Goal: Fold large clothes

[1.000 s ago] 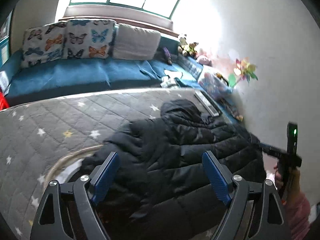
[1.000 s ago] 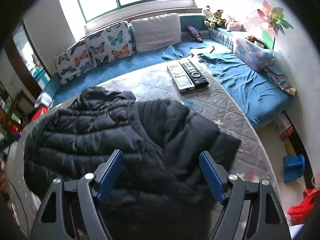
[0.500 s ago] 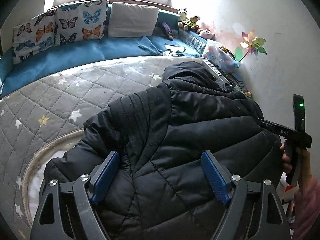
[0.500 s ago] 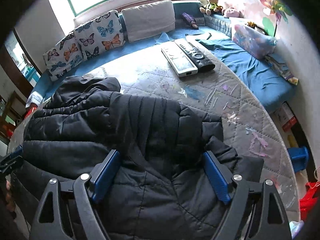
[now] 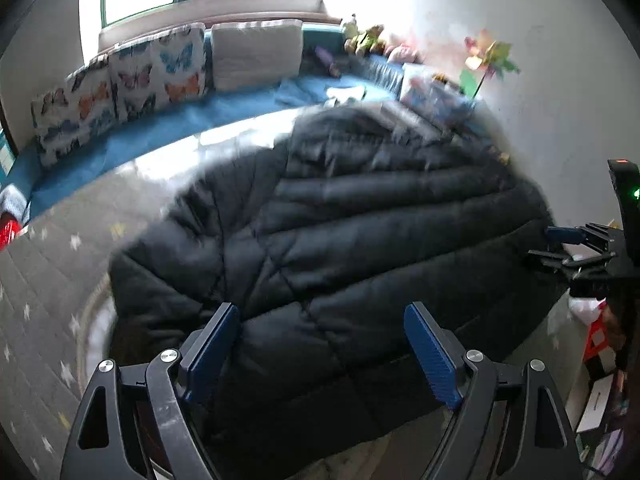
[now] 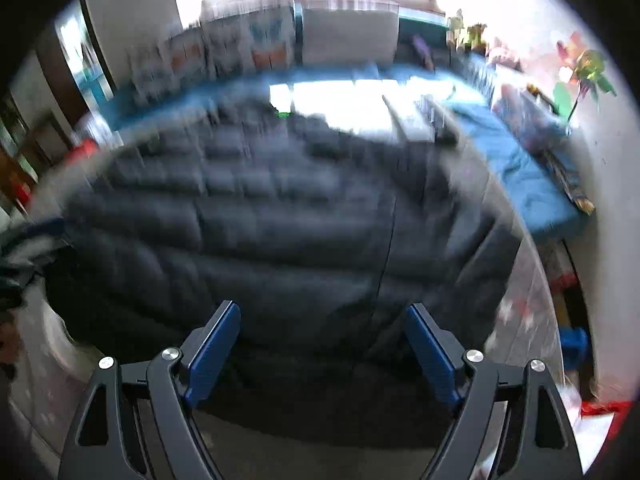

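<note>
A large black puffer jacket [image 5: 360, 220] lies spread on a grey quilted mat with stars [image 5: 44, 280], hood toward the far side. My left gripper [image 5: 320, 344] hangs open just above the jacket's near hem, nothing pinched between its blue pads [image 5: 212, 344]. The right wrist view is blurred by motion. There the same jacket [image 6: 280, 220] fills the middle, and my right gripper [image 6: 322, 344] is open over its near edge, also holding nothing. In the left wrist view the right gripper [image 5: 568, 246] shows at the jacket's right edge.
A blue bench seat [image 5: 140, 136] with butterfly pillows [image 5: 132, 80] and a plain cushion [image 5: 256, 52] runs behind the mat under the window. Two remotes [image 6: 424, 120] lie on the mat beyond the jacket. A white wall and a paper pinwheel [image 5: 486, 56] stand at the right.
Both grippers have come down and closer to the jacket's near hem, which now fills more of each view. Their jaws stay wide apart. The jacket lies as before.
</note>
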### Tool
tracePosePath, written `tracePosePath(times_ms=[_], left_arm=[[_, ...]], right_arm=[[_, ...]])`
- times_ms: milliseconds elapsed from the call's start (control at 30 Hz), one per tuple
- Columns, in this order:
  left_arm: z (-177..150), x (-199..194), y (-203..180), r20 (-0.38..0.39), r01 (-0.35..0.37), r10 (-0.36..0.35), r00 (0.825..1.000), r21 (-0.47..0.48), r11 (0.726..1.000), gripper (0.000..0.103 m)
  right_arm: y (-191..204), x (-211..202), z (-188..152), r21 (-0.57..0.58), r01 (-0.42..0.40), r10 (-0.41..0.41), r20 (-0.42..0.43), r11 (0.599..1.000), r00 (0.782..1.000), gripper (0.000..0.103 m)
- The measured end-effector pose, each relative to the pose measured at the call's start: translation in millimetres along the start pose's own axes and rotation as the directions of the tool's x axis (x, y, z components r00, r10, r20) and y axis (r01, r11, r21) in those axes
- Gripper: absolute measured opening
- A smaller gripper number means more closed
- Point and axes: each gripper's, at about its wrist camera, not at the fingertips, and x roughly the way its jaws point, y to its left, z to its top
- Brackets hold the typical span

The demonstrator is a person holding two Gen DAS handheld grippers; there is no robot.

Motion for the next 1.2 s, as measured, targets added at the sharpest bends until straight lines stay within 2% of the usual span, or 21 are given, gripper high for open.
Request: tracePosePath(times_ms=[67,133,233,400,633,733,833,900,967,1100,1200], left_arm=[[-8,-3,-8,0.04,-0.043,0.042,0.998,0.039,0.998,0.09],[-13,-8,-13,0.042,-0.067,0.064,0.997,0.066,0.996,0.09],[-25,-26,-20,0.064,-0.075,0.07,0.996,0.08,0.994,0.09],[-51,-62,-29,0.126,-0.078,0.069,0.99,0.068,0.995,0.091],[-99,-106,-40,0.157,-0.138,0.126,0.98,0.072,0.988,0.091],[-123,-125,-37,0.168,-0.158,0.149,0.974,0.039,0.987,0.091],[-143,-137,-34,0.165,-0.148,0.146,0.975,-0.001,0.989,0.091],[-154,-143,-33,0.163,-0.166,0.166,0.973,-0.013,0.986,0.091],[-167,-150,-34,0.169,-0.182,0.181,0.969,-0.011,0.983,0.091],[-188,-164,-38,0.177,-0.214,0.21,0.962,0.002,0.977,0.091],[-198,-170,-37,0.175,-0.225,0.221,0.959,0.002,0.974,0.091]], right_arm=[[6,6,-5,-0.009,0.032,-0.032,0.016,0.999,0.999,0.093],[14,-2,-6,-0.038,0.071,-0.069,0.038,0.997,0.997,0.093],[25,-23,-14,-0.064,0.09,-0.083,0.094,0.994,0.992,0.093],[48,-51,-43,-0.086,0.161,-0.139,0.219,0.983,0.966,0.094],[73,-61,-88,-0.038,0.171,-0.154,0.284,0.985,0.946,0.096],[75,-69,-104,0.004,0.164,-0.157,0.311,0.986,0.937,0.096],[80,-80,-120,0.059,0.13,-0.142,0.329,0.99,0.934,0.1],[84,-84,-130,0.083,0.133,-0.153,0.336,0.988,0.929,0.102],[90,-87,-137,0.102,0.138,-0.165,0.345,0.985,0.924,0.102],[99,-92,-148,0.131,0.097,-0.139,0.356,0.987,0.924,0.103],[110,-95,-152,0.111,0.115,-0.148,0.361,0.987,0.921,0.103]])
